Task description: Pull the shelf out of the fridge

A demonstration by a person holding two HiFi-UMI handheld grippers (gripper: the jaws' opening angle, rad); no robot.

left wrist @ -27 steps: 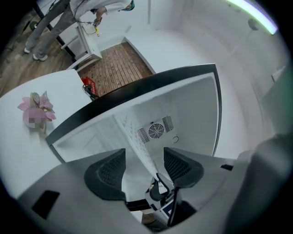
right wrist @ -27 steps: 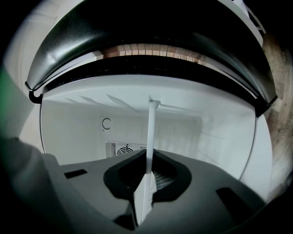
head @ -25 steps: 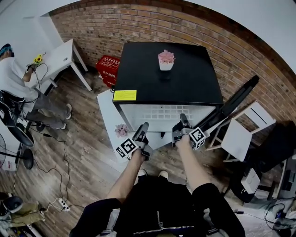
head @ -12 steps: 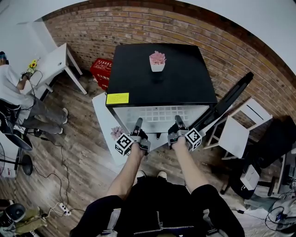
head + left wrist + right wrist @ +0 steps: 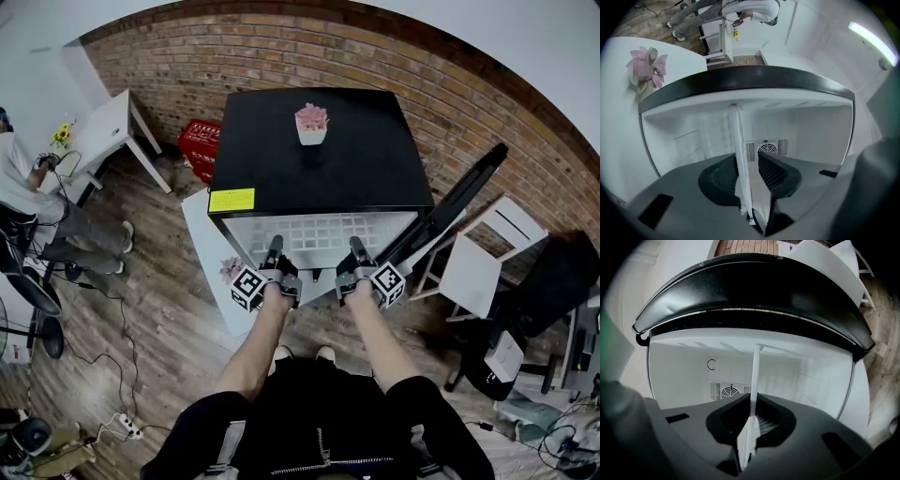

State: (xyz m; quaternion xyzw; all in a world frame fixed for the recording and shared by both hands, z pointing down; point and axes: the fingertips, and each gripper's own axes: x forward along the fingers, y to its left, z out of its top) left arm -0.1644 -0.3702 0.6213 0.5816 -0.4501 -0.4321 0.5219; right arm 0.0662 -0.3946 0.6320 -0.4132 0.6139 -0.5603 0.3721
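Note:
A small black fridge (image 5: pixel 319 159) stands open, and its white wire shelf (image 5: pixel 323 234) shows at the front opening. My left gripper (image 5: pixel 274 247) is at the shelf's front edge on the left. In the left gripper view the shelf (image 5: pixel 739 154) stands edge-on between the jaws of that gripper (image 5: pixel 749 169). The jaws are closing; one pad lies against the shelf and a gap remains at the other. My right gripper (image 5: pixel 356 246) is at the front edge on the right. In the right gripper view it (image 5: pixel 751 422) is shut on the thin shelf edge (image 5: pixel 754 380).
A pink flower pot (image 5: pixel 310 123) sits on the fridge top. The black fridge door (image 5: pixel 455 208) hangs open to the right, with a white chair (image 5: pixel 483 258) beside it. A white low table (image 5: pixel 208 248) and a red basket (image 5: pixel 199 150) lie to the left. A seated person (image 5: pixel 23 183) is at far left.
Both grippers have moved in closer to the fridge's front. The left jaws have narrowed round the shelf's front edge. The right gripper keeps its hold.

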